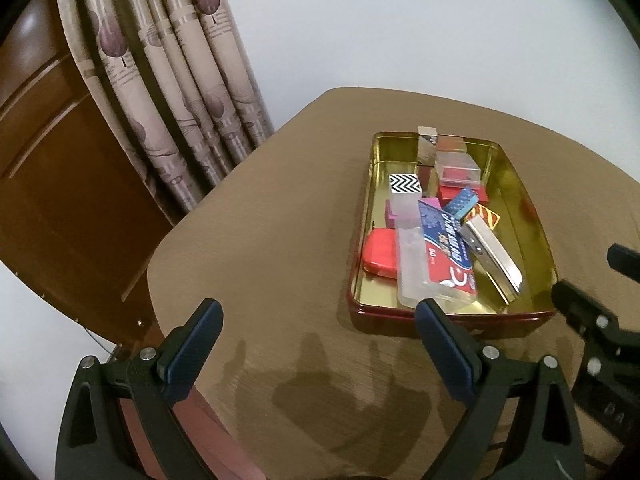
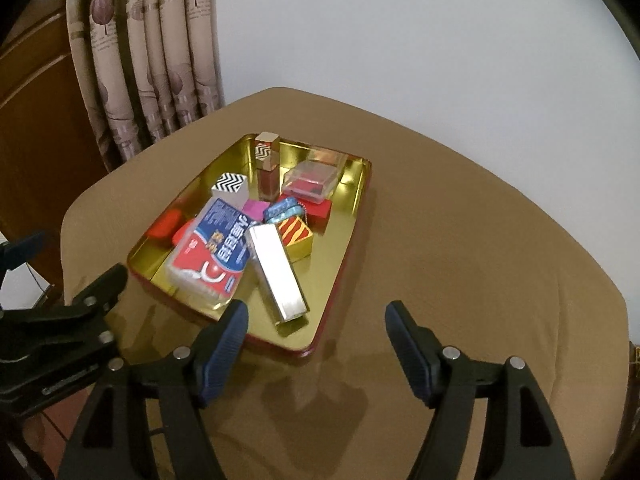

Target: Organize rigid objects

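Right tool point(image 2: 316, 328): jaws wide apart, empty, above the tin's near corner.
Left tool point(image 1: 318, 328): jaws apart, empty, over bare counter point(image 1: 260, 240).
Tin point(image 2: 344, 240): gold-lined, on the counter, just beyond both tools.
Contents: silver box point(image 2: 280, 276), blue-red pack point(image 2: 212, 248), small boxes piled behind.

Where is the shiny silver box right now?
The shiny silver box lies inside the gold tin, near its front edge in the right wrist view, leaning against the red and blue packet to its left.
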